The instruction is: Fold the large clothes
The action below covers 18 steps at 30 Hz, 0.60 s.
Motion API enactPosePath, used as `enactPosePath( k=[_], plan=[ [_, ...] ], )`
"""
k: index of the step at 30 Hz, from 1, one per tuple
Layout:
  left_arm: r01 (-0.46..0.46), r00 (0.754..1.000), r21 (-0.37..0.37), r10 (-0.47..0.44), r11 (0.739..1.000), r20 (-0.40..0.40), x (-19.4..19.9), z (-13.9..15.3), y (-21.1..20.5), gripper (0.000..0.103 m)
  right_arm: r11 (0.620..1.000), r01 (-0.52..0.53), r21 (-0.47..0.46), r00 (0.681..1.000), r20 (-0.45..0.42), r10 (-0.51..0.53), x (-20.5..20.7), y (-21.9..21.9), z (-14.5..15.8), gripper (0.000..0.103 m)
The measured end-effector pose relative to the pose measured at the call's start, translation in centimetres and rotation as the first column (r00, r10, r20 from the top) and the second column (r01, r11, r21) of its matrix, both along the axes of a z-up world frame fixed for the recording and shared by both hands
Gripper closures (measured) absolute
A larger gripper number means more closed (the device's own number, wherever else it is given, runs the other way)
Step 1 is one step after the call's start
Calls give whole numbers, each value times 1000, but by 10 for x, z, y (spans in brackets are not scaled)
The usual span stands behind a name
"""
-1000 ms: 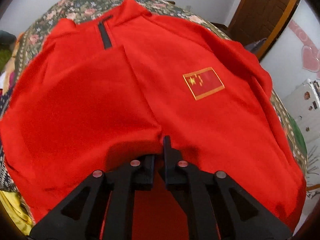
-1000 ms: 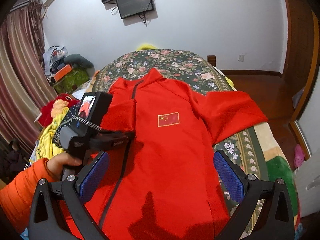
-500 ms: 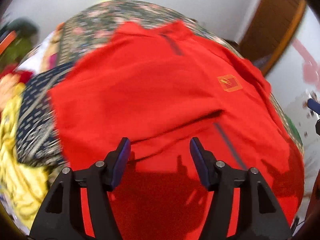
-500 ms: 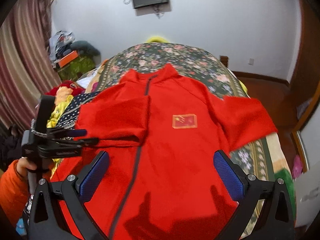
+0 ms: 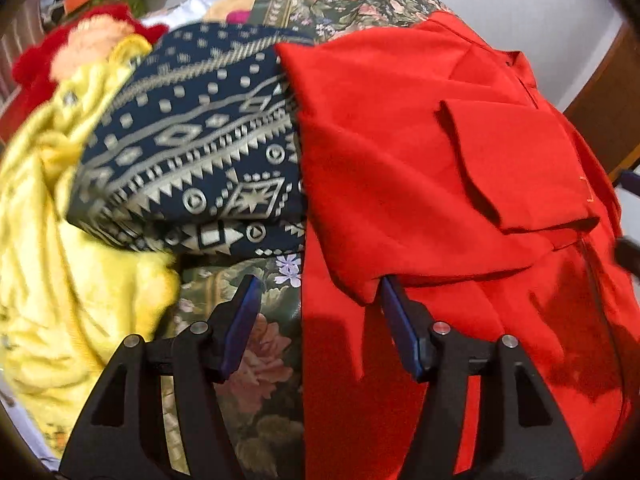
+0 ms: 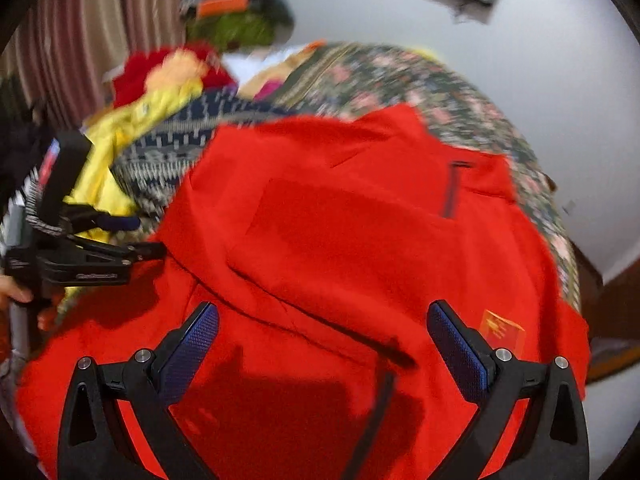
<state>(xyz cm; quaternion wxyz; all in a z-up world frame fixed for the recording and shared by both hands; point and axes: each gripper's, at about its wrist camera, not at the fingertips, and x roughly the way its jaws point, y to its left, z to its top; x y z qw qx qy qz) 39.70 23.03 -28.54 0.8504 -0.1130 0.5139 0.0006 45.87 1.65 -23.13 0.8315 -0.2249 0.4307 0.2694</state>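
While your left gripper [image 5: 316, 300] hangs with fingers spread at the hem, the red zip-front fleece jacket [image 5: 420, 168] lies front-up on the floral bedspread [image 5: 256, 344], one sleeve folded across its chest. Your right gripper [image 6: 322, 332], fingers wide apart, hovers above the lower front, holding nothing.

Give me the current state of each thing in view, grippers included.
Red zip-front jacket: spread on the bed, one sleeve folded across the chest, zip closed at the collar.
Left gripper: open, holding nothing, over the jacket's side edge.
Right gripper: open, empty, above the jacket.
Navy patterned cloth: bunched beside the jacket.
Yellow fleece garment: crumpled, unfolded.
Floral bedspread: under everything.
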Motion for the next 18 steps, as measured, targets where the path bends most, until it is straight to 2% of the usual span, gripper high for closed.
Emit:
enactPosePath(
  k=[2,6,9,10,12,13,14,15,18],
  plan=[
    [15,1000,-20,-15,1000,8,1,-9,1,44,999,-8,-44,1000,-11,7,10,16,-20,2],
    [103,993,78,-106,992,43,-6,-13,-14,44,995,-46,-88,996,-85,38,26,39,-57,21],
    [108,992,115,-116,987,56,-9,-19,-20,44,995,-51,-83,998,-41,47,25,49,-62,23],
    [101,992,121,-109,988,62,-9,-20,-22,44,995,-58,-84,998,-23,57,24,53,-62,27],
    [83,993,135,-93,987,76,-12,-23,-24,43,992,-92,-86,995,16,94,21,64,-61,54],
    [75,993,142,-87,987,82,-14,-24,-26,43,991,-103,-83,994,22,105,20,67,-61,62],
    [71,993,149,-84,986,86,-13,-25,-28,43,990,-115,-78,993,26,118,19,70,-61,78],
    [71,992,157,-85,985,89,-14,-25,-29,43,990,-115,-76,992,37,118,18,72,-60,87],
    [69,994,148,-81,987,78,-18,-21,-26,43,997,-63,-37,993,101,66,17,61,-41,94]
  ],
)
